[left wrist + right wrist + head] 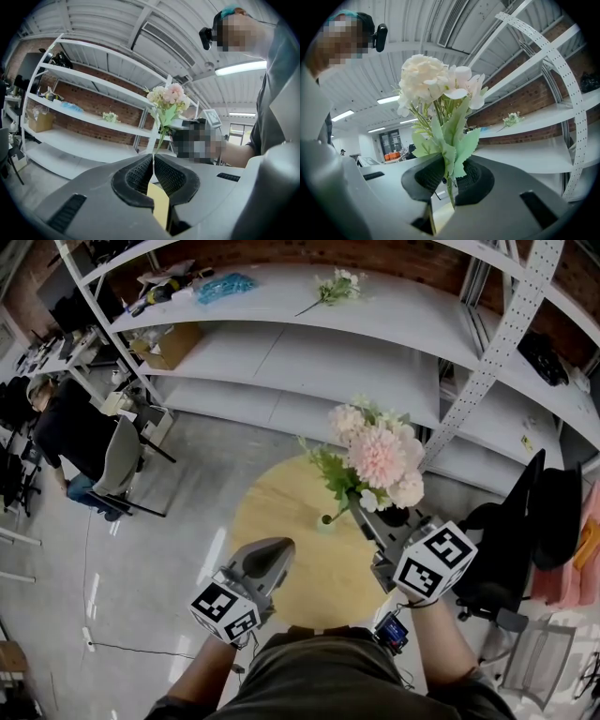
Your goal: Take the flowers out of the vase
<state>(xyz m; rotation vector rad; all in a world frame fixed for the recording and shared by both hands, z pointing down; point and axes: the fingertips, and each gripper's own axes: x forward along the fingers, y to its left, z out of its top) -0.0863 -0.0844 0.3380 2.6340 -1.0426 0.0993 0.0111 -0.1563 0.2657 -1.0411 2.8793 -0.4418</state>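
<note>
A bunch of pink and cream flowers (377, 454) with green leaves stands above the round wooden table (277, 512). My right gripper (364, 510) is shut on its stems just under the leaves; in the right gripper view the stems (449, 180) run down between the black pads. The stem's lower end reaches a small pale green thing (326, 518) over the table; I cannot tell whether that is the vase. My left gripper (277, 554) hovers over the table's near left part, shut with nothing in it. In the left gripper view the flowers (168, 96) show beyond its meeting pads (136, 176).
White shelving runs along the back, with a second flower sprig (336, 289), a blue bundle (225, 285) and a cardboard box (171, 345). A person sits on a chair (70, 437) at the left. A black chair (525, 540) stands close on the right.
</note>
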